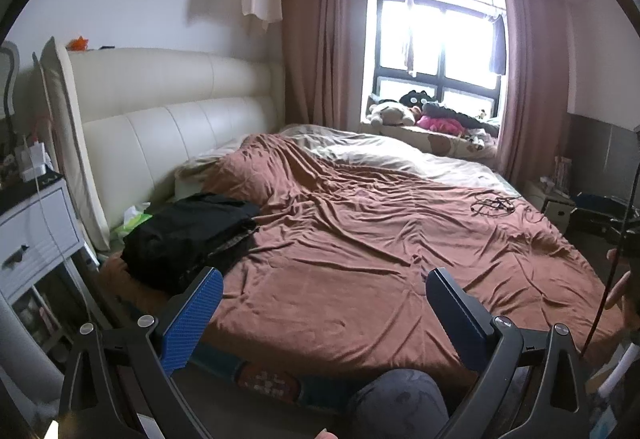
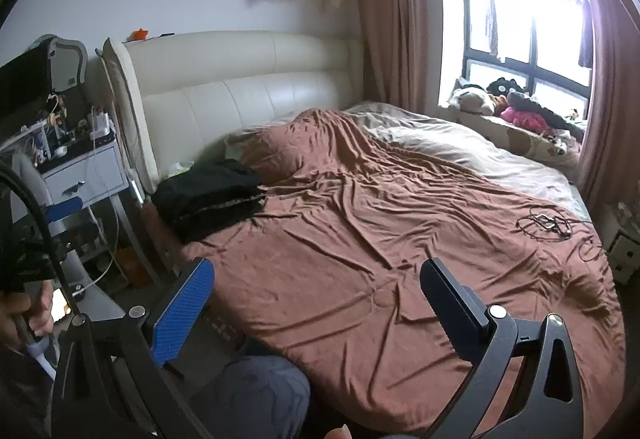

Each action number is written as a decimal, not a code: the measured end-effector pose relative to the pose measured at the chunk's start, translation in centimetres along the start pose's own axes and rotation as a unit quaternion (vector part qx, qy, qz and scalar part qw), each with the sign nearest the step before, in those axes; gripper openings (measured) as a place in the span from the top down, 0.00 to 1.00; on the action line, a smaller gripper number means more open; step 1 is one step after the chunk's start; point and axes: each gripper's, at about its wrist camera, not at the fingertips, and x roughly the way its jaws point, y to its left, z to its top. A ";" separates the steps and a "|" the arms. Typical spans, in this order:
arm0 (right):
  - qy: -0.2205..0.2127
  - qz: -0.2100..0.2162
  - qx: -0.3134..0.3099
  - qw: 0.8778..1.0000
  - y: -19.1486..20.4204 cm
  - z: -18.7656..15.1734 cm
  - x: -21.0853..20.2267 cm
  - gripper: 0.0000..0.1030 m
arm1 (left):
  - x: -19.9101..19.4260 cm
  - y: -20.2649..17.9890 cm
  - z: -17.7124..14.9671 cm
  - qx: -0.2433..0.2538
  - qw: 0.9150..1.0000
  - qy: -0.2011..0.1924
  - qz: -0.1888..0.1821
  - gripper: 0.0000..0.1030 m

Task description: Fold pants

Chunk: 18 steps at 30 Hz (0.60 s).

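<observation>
Black pants (image 1: 190,233) lie folded in a stack on the brown bedspread (image 1: 360,251) near the head of the bed, at its left side. They also show in the right wrist view (image 2: 208,201). My left gripper (image 1: 324,279) is open and empty, held above the near edge of the bed, right of the pants. My right gripper (image 2: 318,271) is open and empty, above the near part of the bedspread (image 2: 380,239), apart from the pants.
A cream headboard (image 1: 168,107) stands behind the pants. A white nightstand (image 2: 84,175) with clutter stands left of the bed. Cables (image 2: 548,225) lie on the bedspread at the right. Plush toys (image 1: 420,115) sit under the window. My knee (image 2: 256,395) is at the bed's near edge.
</observation>
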 end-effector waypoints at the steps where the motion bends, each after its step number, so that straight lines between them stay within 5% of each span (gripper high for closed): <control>1: -0.001 -0.002 0.000 1.000 0.1 -0.3 -0.3 0.00 | -0.3 -0.1 -0.4 -0.001 1.000 -0.003 -0.002 0.01; 18: -0.021 -0.017 0.060 0.998 1.1 -6.2 -5.1 0.00 | -3.4 -2.2 -4.6 0.023 0.999 -0.028 -0.008 0.01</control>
